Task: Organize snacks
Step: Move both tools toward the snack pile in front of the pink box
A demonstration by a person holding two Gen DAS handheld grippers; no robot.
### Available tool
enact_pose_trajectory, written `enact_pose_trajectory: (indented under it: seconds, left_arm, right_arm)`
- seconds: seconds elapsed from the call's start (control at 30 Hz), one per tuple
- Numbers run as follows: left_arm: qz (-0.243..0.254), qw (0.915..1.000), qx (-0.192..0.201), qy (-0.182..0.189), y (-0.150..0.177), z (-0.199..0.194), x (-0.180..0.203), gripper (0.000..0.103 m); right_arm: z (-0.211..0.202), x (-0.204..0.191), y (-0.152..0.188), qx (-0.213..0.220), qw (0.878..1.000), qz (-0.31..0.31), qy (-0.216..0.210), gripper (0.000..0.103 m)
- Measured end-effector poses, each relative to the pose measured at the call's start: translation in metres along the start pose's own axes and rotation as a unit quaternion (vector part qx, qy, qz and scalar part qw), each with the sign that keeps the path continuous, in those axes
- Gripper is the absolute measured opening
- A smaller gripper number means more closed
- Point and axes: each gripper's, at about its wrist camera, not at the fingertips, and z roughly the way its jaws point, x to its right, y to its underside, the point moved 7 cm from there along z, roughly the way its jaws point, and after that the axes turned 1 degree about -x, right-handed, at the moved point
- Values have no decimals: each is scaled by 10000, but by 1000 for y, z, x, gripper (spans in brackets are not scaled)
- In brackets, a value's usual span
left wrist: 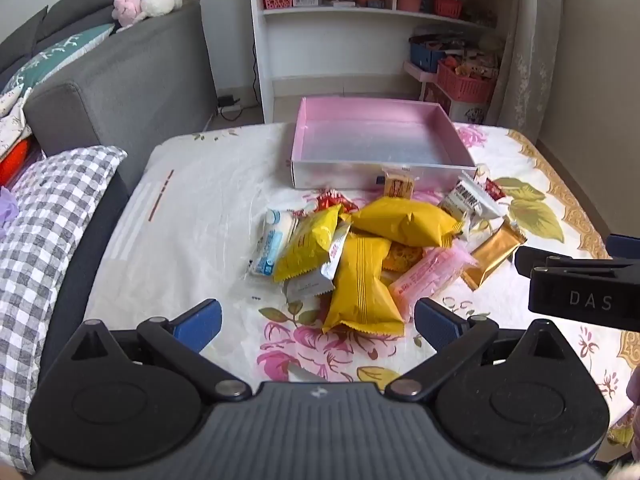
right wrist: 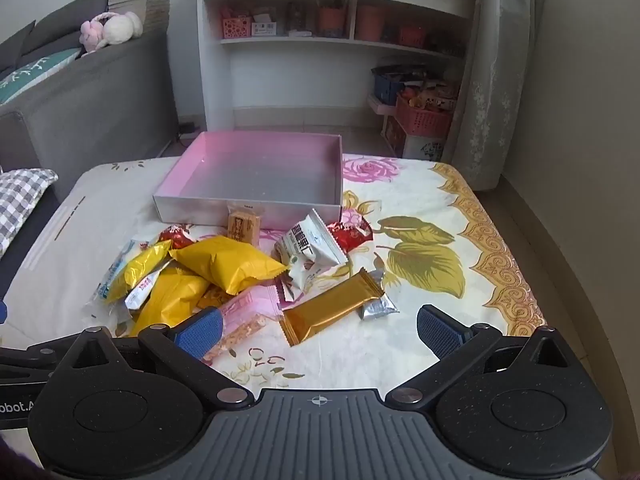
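Observation:
A heap of wrapped snacks lies on the flowered tablecloth in front of an empty pink box (left wrist: 376,118) (right wrist: 256,142). Three yellow packets (left wrist: 362,284) (right wrist: 226,262) sit in the middle of the heap. A gold bar (left wrist: 494,254) (right wrist: 332,306) and a pink packet (left wrist: 430,274) (right wrist: 244,314) lie toward its right side. My left gripper (left wrist: 318,320) hovers open over the heap's near edge, the nearest yellow packet between its blue pads but untouched. My right gripper (right wrist: 318,330) is open above the gold bar's near end, holding nothing. Its black body shows at the right edge of the left wrist view.
A grey sofa (left wrist: 120,80) with a checked cushion (left wrist: 44,216) stands left of the table. A white shelf unit (left wrist: 372,20) and pink baskets (left wrist: 464,84) are behind it, a curtain (right wrist: 492,80) at the back right. The tablecloth (right wrist: 460,216) is bare to the right of the heap.

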Motion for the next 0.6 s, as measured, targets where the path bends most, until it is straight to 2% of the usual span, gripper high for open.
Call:
enact_pose_trajectory:
  seconds: [0.13,0.2,0.23,0.33,0.37,0.5,0.6]
  left_arm:
    - [-9,9995,323,-23,-5,-20,0,103]
    - [-12,9996,293,-40,-9,-25,1,103]
    - [-15,9992,403,-24,-12,-28,0,103]
    - [-23,9992,402,-46,-14,-32,0,103]
    - [-9,9984,567,-57,-16,-35,2,103]
    - [-37,9971,755,-25,-20,-38,0,103]
    - [-1,9961,876,87,-23,-33,-2,103]
  right_arm:
    - [-17,-1,-11,226,9997,28,-14,103]
    - [-25,-3,-15,342,9994,25,12,103]
    - [-28,-3,-17,391,9992,15,21,103]
    - [-37,-3,-21,498,9987,2,40,103]
    - [-39,-3,-22,515,9987,6,41,103]
    - [-41,-3,-26,617,9981,-12,-7,103]
    - [-39,-7,-30,838,9962,-253,27,103]
